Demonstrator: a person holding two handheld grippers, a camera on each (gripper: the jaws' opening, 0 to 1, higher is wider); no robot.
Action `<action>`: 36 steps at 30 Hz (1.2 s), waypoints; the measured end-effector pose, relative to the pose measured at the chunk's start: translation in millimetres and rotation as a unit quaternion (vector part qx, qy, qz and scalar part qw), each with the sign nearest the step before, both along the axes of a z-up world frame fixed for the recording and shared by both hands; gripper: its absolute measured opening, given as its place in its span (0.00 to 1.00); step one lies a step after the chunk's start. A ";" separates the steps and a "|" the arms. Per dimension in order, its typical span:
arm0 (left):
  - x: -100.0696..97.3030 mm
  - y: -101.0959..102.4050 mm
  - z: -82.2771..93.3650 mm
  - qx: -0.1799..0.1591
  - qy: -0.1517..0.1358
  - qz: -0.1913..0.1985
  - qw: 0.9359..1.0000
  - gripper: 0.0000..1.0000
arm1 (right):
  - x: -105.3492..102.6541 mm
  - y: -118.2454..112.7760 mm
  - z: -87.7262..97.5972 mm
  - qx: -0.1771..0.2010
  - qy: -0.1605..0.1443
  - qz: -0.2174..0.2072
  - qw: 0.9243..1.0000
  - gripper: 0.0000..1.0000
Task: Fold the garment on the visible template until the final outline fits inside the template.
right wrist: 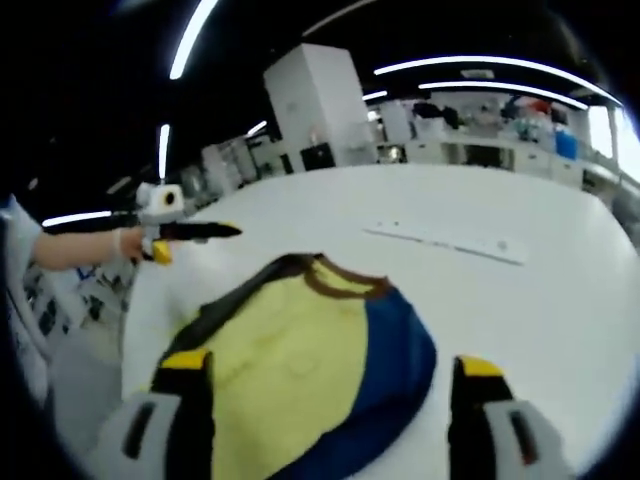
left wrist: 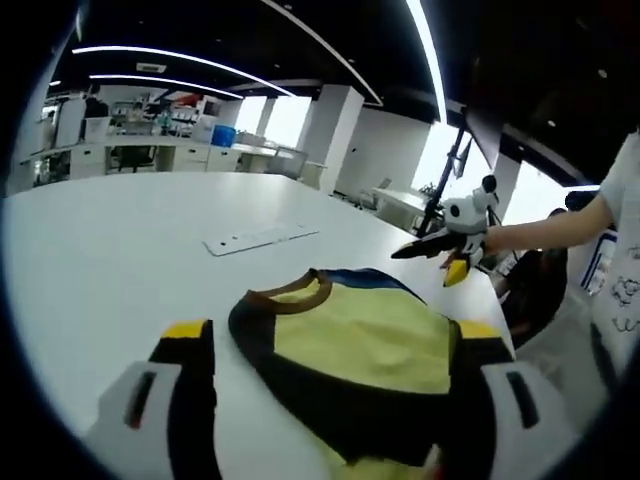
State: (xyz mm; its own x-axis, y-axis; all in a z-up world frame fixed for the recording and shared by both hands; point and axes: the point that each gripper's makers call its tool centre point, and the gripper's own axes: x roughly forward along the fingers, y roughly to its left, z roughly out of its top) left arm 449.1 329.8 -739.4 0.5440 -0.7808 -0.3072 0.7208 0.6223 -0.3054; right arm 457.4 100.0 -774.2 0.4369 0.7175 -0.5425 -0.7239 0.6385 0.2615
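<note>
Yellow-and-navy garment [left wrist: 345,365] is laid folded on white table [left wrist: 100,260]; no writing legible. Left gripper [left wrist: 335,400] and right gripper [right wrist: 325,400] jaws are held wide.

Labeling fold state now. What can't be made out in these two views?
- Garment: near edge cut off by the left gripper view's bottom, partly behind the left hand-held gripper.
- Same garment, right gripper view: lower part runs out of frame.
- White strip on the table: markings too small.
- Template outline: cannot tell.

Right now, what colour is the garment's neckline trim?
Brown, on the neckline trim of the yellow, blue and black garment; clearest in the right gripper view.
</note>
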 end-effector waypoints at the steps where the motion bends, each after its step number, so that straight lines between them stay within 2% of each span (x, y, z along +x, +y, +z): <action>1: -3.7 -0.5 0.5 0.000 -0.001 -0.001 1.000 0.94 | -1.0 -0.8 0.2 0.000 0.000 -0.001 1.000 0.99; 11: -51.2 -7.2 17.3 -0.005 -0.010 -0.011 1.000 0.93 | -41.7 -19.8 -6.3 -0.011 0.009 -0.012 1.000 0.94; 18: -71.6 -7.2 27.3 -0.011 -0.015 -0.015 1.000 0.92 | -71.7 -24.3 -8.3 -0.005 0.016 -0.018 1.000 0.88; 23: -90.4 -14.6 33.5 -0.015 -0.021 -0.023 0.999 0.91 | -94.7 -24.1 -15.5 -0.003 0.031 -0.018 0.999 0.80; 26: -98.0 -17.3 34.1 -0.019 -0.021 -0.026 0.999 0.90 | -105.8 -21.1 -14.3 0.007 0.038 -0.019 0.999 0.73; 30: -104.1 -16.4 35.7 -0.029 -0.019 -0.028 0.999 0.90 | -121.1 -12.1 -14.1 0.013 0.046 -0.007 0.999 0.73; 36: -106.8 -8.9 37.0 -0.030 -0.022 -0.032 0.999 0.88 | -135.1 -4.7 -17.7 0.028 0.068 0.001 0.997 0.62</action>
